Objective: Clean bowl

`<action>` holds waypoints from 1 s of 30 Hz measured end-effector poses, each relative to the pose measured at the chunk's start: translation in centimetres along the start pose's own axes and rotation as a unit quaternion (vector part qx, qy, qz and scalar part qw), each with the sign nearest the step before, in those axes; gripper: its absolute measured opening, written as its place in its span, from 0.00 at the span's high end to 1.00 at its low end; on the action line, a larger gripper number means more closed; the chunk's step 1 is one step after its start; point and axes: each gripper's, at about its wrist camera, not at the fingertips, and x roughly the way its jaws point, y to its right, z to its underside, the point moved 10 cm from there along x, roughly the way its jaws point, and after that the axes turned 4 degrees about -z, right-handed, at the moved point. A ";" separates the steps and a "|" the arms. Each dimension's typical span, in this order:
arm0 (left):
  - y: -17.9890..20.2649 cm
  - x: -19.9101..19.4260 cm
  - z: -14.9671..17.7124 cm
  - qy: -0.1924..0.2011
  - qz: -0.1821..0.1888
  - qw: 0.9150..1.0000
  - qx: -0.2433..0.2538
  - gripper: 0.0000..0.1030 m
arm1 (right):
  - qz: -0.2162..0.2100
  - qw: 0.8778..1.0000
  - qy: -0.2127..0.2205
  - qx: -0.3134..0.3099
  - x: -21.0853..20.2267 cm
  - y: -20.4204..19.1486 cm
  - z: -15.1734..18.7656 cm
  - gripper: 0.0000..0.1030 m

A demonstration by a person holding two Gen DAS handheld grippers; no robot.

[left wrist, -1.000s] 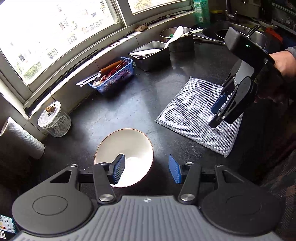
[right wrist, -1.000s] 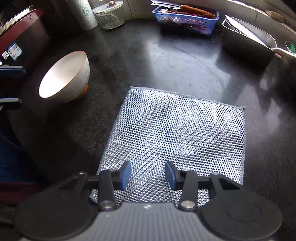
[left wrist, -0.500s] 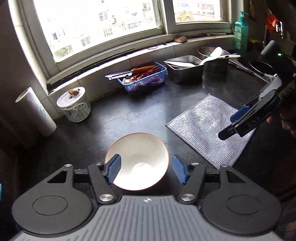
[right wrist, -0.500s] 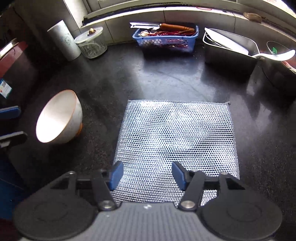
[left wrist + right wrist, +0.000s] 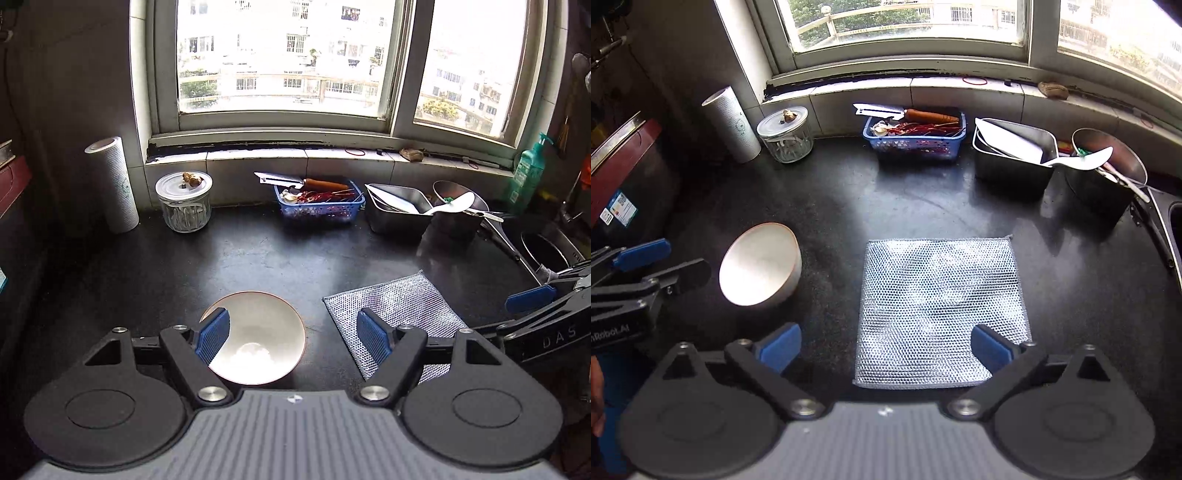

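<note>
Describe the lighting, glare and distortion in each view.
Left wrist view: window blown out, frame bowed by fisheye, bowl interior shows a bright highlight. Right wrist view: mesh cloth glints, counter carries a soft sheen, left wall dark.

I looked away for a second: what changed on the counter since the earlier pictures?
Both grippers lifted away. The left gripper is opening above the bowl, the right gripper above the mesh cloth; neither holds anything. Bowl and cloth stayed put.

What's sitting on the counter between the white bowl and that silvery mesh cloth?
Nothing: only bare black counter separates the bowl from the mesh cloth, clearest in the right wrist view.
</note>
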 end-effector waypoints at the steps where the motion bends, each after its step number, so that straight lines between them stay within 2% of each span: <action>1: 0.1 -0.6 0.0 -0.002 -0.006 1.000 -0.010 0.27 | 0.004 1.000 0.001 -0.007 -0.5 -0.2 0.1 0.03; 9: 0.5 -3.2 0.6 -0.012 -0.005 1.000 -0.010 0.27 | 0.033 0.998 0.020 -0.047 -3.6 -2.1 0.9 0.02; 15: -0.6 -4.1 1.0 -0.007 0.005 1.000 0.000 0.27 | 0.049 0.998 0.035 -0.020 -4.8 -3.6 1.5 0.02; 22: -0.8 -4.3 1.5 -0.023 0.026 0.999 0.018 0.27 | 0.070 0.997 0.041 0.009 -5.2 -4.7 2.1 0.02; 30: -1.1 -4.4 1.6 -0.025 0.038 0.999 0.015 0.27 | 0.085 0.995 0.046 0.024 -5.5 -5.1 2.1 0.02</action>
